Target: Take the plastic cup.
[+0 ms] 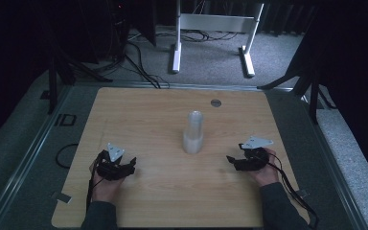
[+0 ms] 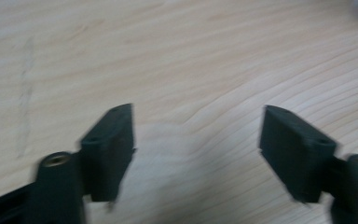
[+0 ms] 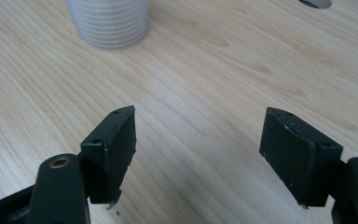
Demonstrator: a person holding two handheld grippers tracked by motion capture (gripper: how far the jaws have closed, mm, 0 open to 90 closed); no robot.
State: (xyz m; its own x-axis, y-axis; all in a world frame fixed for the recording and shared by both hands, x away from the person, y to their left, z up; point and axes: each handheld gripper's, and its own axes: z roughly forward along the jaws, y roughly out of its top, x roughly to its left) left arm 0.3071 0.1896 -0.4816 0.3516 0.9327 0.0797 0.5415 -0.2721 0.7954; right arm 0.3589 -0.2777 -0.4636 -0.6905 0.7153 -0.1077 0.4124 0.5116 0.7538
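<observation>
My left gripper [image 1: 130, 165] sits low over the near left part of the wooden table [image 1: 139, 120], held in my left hand [image 1: 106, 184]. Its jaws stand wide apart with nothing between them, just bare wood grain in the left gripper view, which is smeared with blur; a pale shape at the far right corner of that view is cut off and I cannot tell what it is. A loop of black cable [image 1: 64, 155] lies off the table's left edge.

In the middle of the table stands a tall stack of clear plastic cups [image 1: 193, 132], upright, well apart from both grippers. From above its wall is translucent and I cannot make out whether anything is inside it. In the right gripper view its ribbed base [image 3: 107, 22] shows at the far left, the rest cut off by the top edge.

Beyond the stack, a small round grey grommet [image 1: 215, 102] is set in the far part of the table; the right gripper view clips it [image 3: 316, 3] at the top.

My right gripper [image 1: 231, 160] is at the near right, in my right hand [image 1: 264, 172], jaws spread wide and empty over bare wood, pointing toward the stack.
</observation>
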